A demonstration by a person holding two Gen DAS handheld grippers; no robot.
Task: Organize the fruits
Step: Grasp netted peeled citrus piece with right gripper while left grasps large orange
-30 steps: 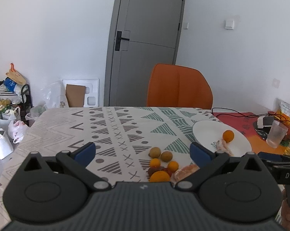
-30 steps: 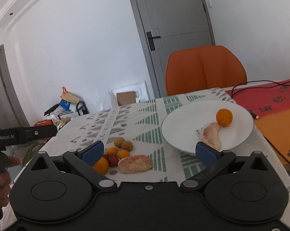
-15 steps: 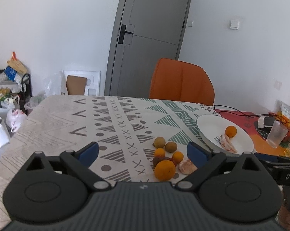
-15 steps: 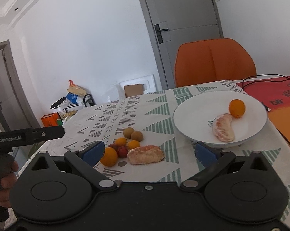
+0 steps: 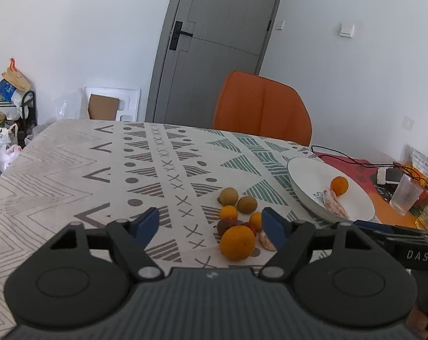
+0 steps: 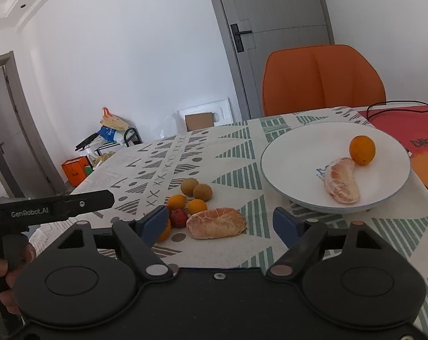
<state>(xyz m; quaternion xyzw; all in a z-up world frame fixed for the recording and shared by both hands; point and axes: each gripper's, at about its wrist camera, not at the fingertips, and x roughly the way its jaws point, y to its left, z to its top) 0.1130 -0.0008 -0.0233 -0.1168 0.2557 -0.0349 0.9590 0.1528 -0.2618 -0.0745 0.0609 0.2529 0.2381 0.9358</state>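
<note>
Both sets of jaws are spread and have just been closing, empty: left gripper (image 5: 209,225), right gripper (image 6: 221,222). Fruits (image 6: 198,198) cluster on the counter (image 6: 231,249) beside the plate (image 6: 287,153), which holds two pieces.

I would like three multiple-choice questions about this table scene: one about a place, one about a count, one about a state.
1. Where does the white plate stand?
A. on the orange chair
B. on the patterned tablecloth
C. on the floor

2. How many pieces of fruit lie on the plate?
A. two
B. four
C. none

3. What is between the fingers of the right gripper?
A. a clamped orange
B. a clamped cup
C. nothing held

Answers:
1 B: the plate rests on the tablecloth.
2 A: one small orange and one peeled segment.
3 C: the jaws, just closing, are apart, and the peeled fruit on the cloth is not pressed.
</note>
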